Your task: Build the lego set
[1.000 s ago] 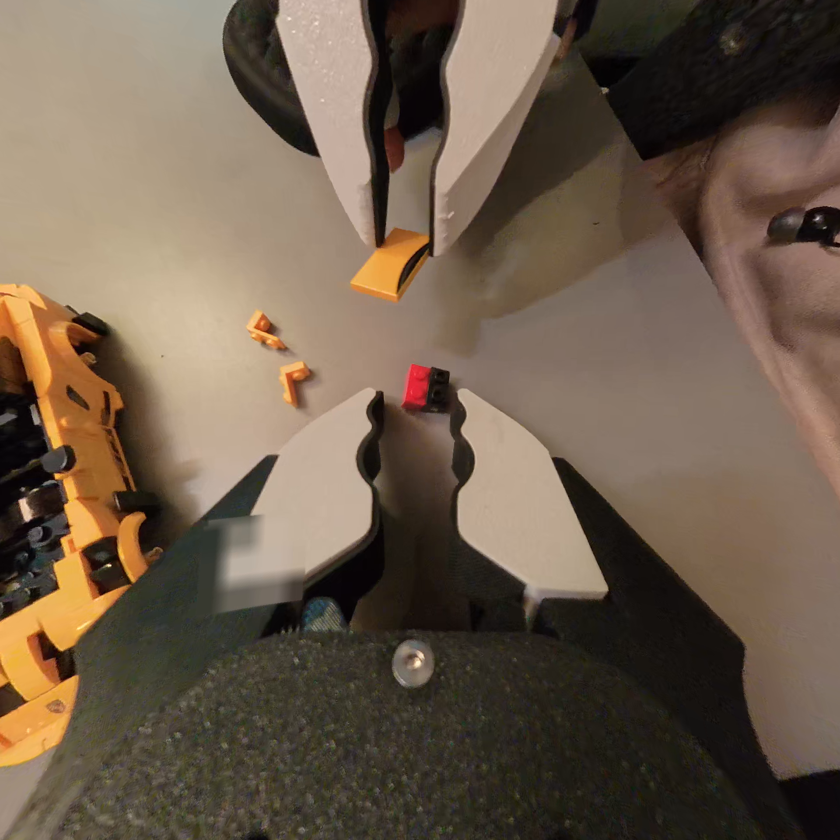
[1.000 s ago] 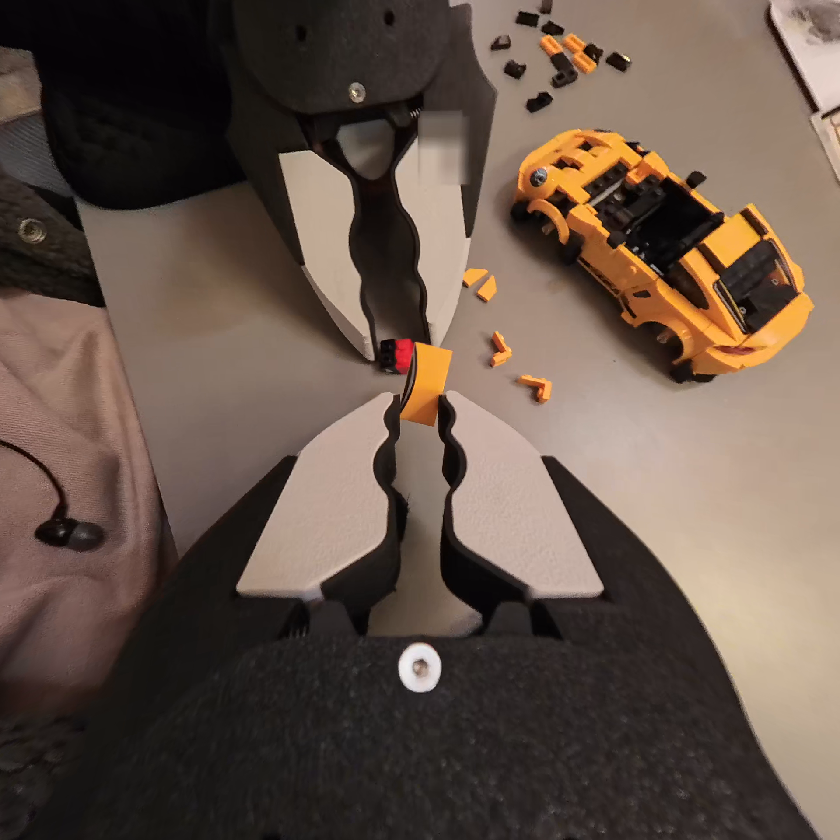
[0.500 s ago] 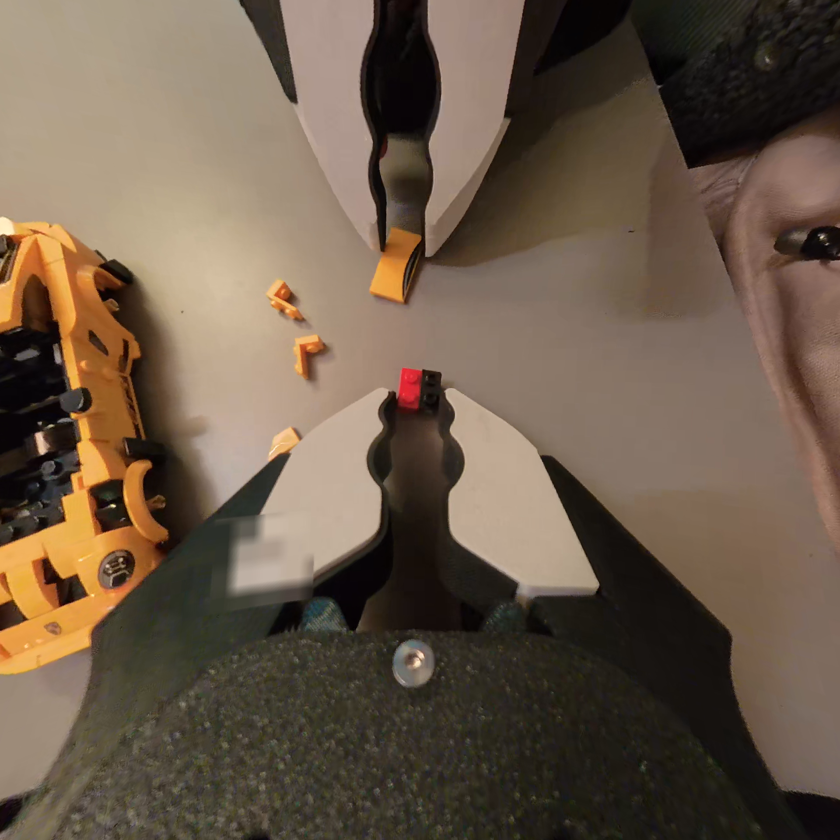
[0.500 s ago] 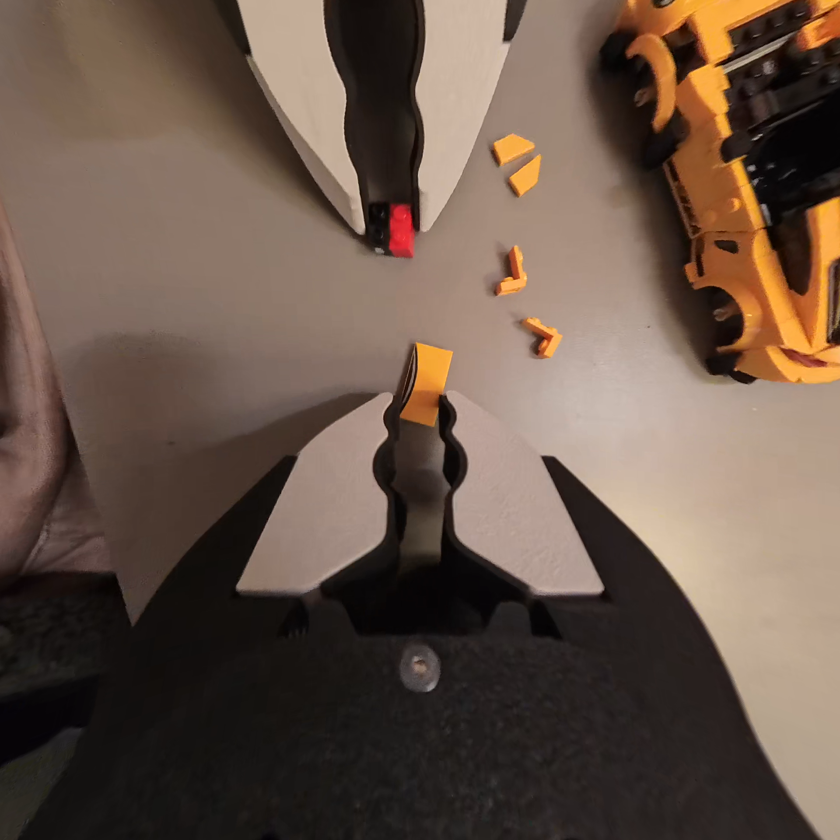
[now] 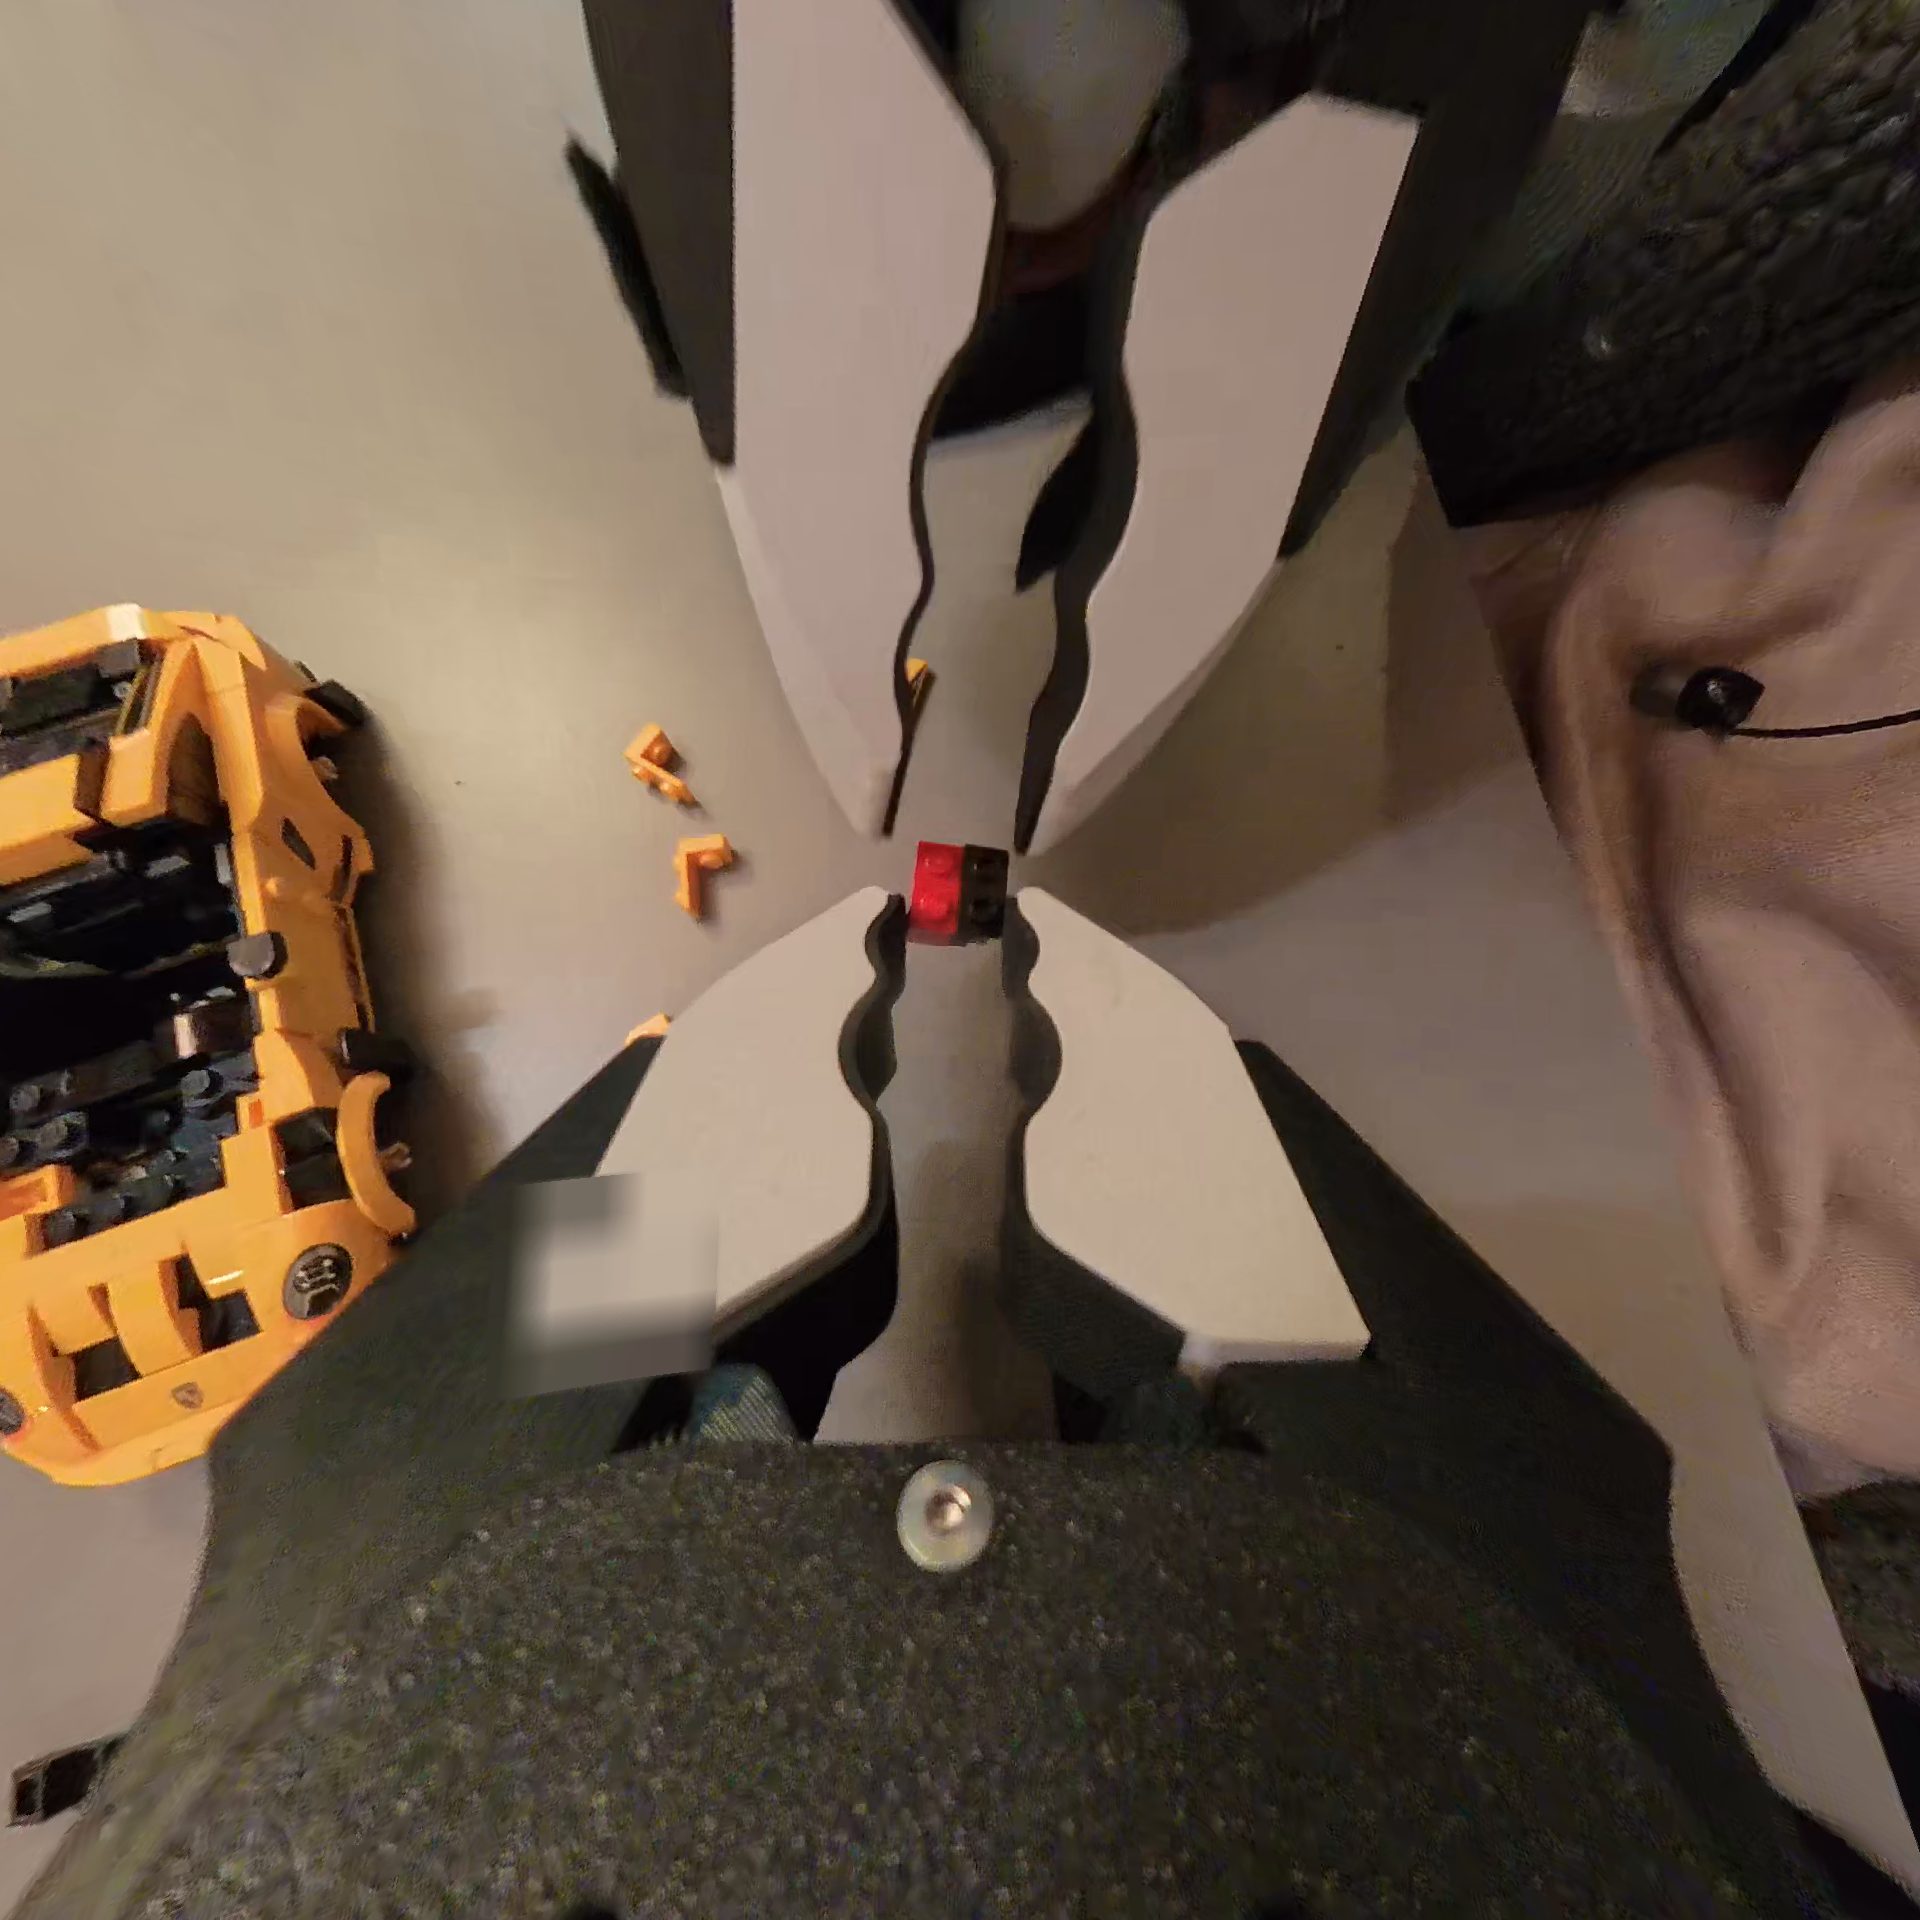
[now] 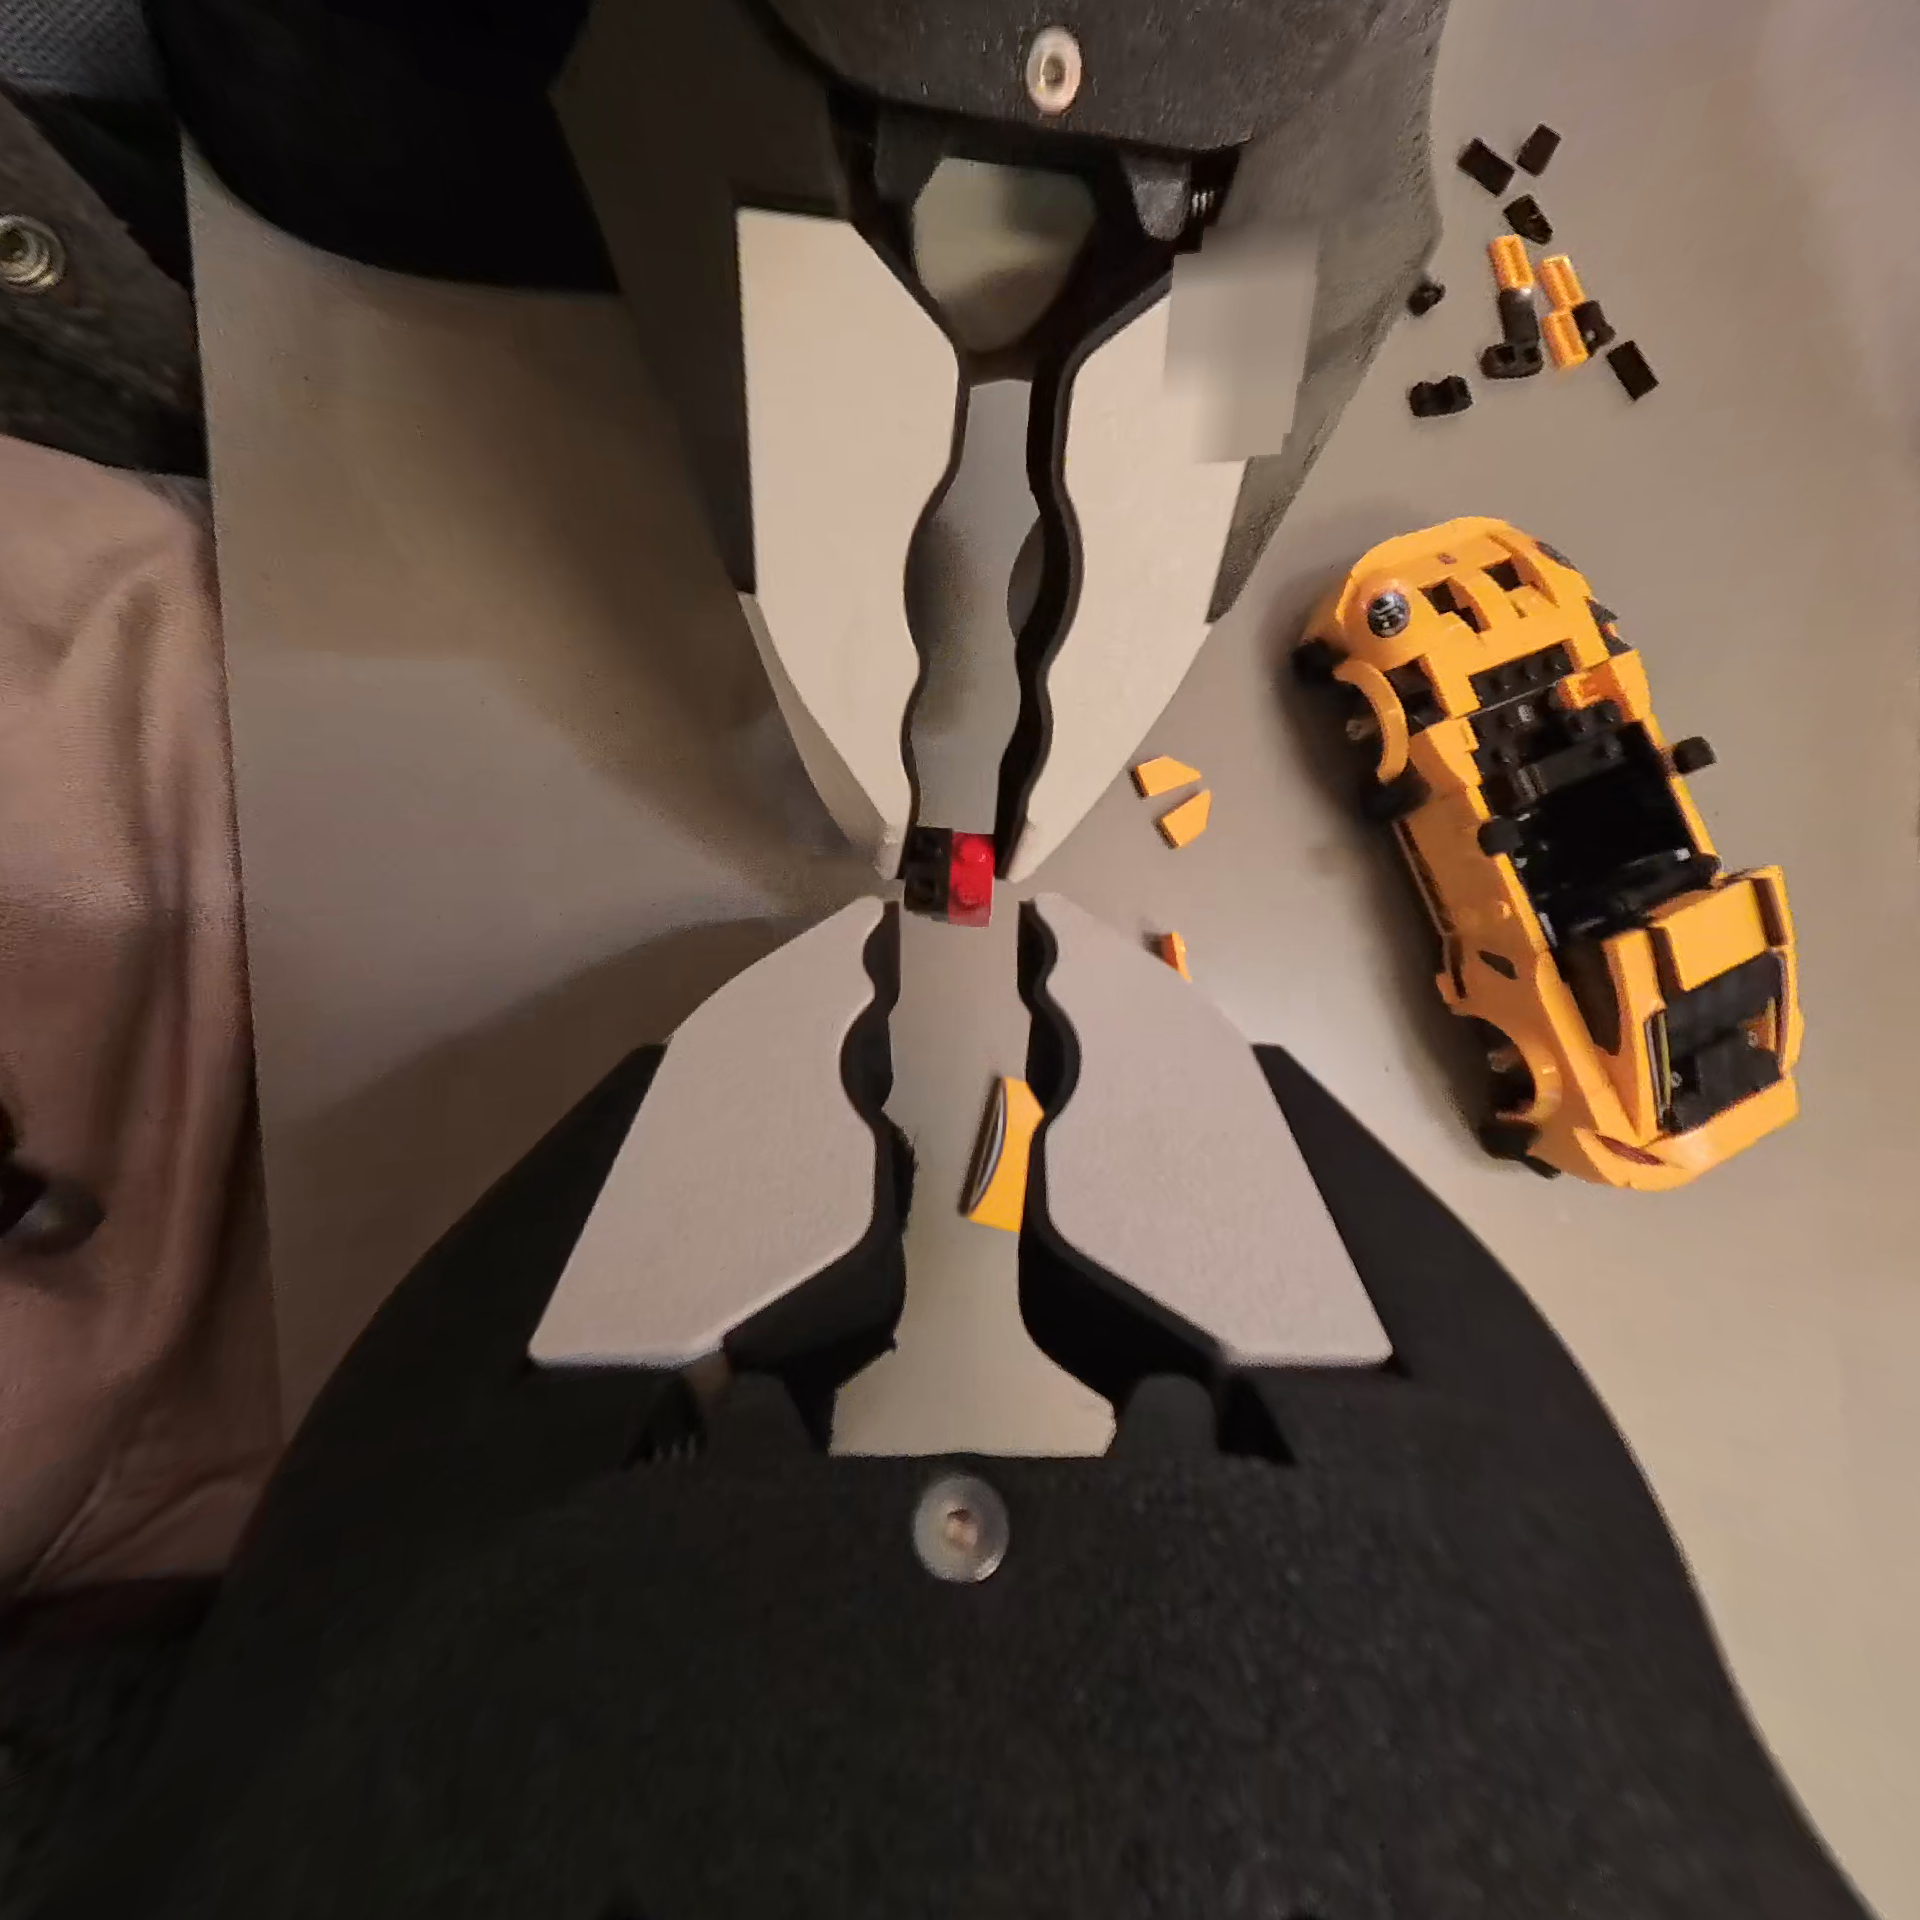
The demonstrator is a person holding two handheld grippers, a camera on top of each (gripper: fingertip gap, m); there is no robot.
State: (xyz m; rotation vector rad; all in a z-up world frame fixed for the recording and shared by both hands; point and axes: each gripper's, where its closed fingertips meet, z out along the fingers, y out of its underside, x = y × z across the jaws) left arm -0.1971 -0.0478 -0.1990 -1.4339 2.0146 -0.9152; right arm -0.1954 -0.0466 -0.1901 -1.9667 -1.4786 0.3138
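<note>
My left gripper (image 5: 954, 902) is shut on a small red-and-black brick (image 5: 961, 896) at its fingertips, just above the grey table (image 5: 312, 312). The right gripper (image 5: 954, 836) faces it tip to tip, its jaws slightly apart. In the right wrist view the right gripper (image 6: 956, 914) is open, its tips right at the brick (image 6: 951, 873) held by the left gripper (image 6: 954, 840). An orange curved slope piece (image 6: 1003, 1153) sits loose between the right fingers, against the right one. I cannot tell if it rests on the table.
The partly built orange car (image 6: 1558, 862) lies on the table to the right, and on the left in the left wrist view (image 5: 177, 1039). Small orange pieces (image 6: 1164, 777) (image 5: 701, 868) lie near the tips. Several black and orange pieces (image 6: 1527, 291) lie farther off. A person's beige clothing (image 6: 104, 935) borders the table edge. My two grippers' fingertips are within a few centimetres of each other. The orange curved slope piece (image 6: 1003, 1153) is about 6 cm from both grippers' fingertips.
The grippers have closed in until their tips meet at the red-and-black brick. The right gripper has let go of the orange slope piece, which has slipped back between its fingers.
</note>
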